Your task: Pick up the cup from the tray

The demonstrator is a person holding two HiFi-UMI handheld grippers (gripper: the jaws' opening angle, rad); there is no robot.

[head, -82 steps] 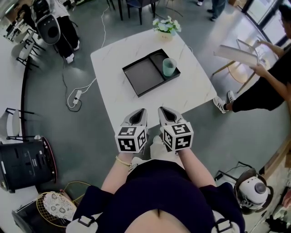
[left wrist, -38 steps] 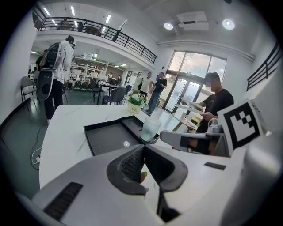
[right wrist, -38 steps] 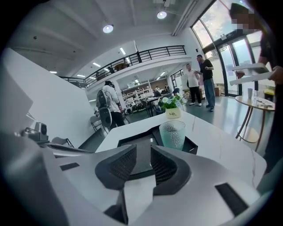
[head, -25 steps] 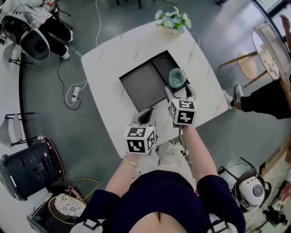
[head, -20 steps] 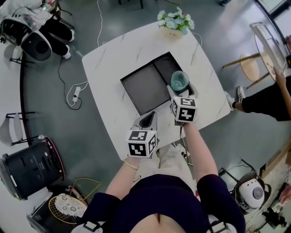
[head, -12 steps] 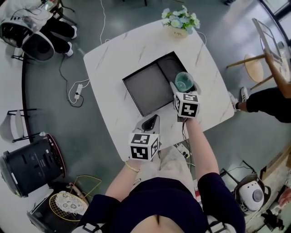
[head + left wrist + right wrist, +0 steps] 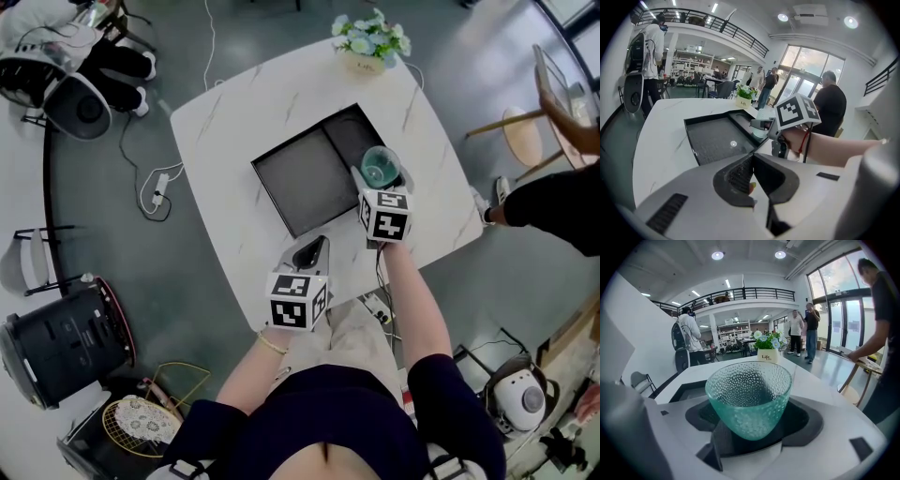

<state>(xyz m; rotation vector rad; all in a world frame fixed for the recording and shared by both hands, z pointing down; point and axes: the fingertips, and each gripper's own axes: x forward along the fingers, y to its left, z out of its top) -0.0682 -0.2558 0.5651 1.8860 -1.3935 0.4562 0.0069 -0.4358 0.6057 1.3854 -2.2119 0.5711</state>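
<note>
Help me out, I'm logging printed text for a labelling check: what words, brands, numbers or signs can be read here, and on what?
"Life" - on the white flower pot at the far edge of the table; the smaller line beneath it is too small to read.
Left gripper and right gripper: black-and-white square patterns only, no letters.
Glass cup and tray: no print visible.

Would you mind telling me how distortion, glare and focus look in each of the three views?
Head view: evenly lit and sharp, the white table bright but not washed out. Left gripper view: strong fisheye with dark corners, one small light reflection on the tray. Right gripper view: same fisheye, the cup crisp, windows at right glaring.
</note>
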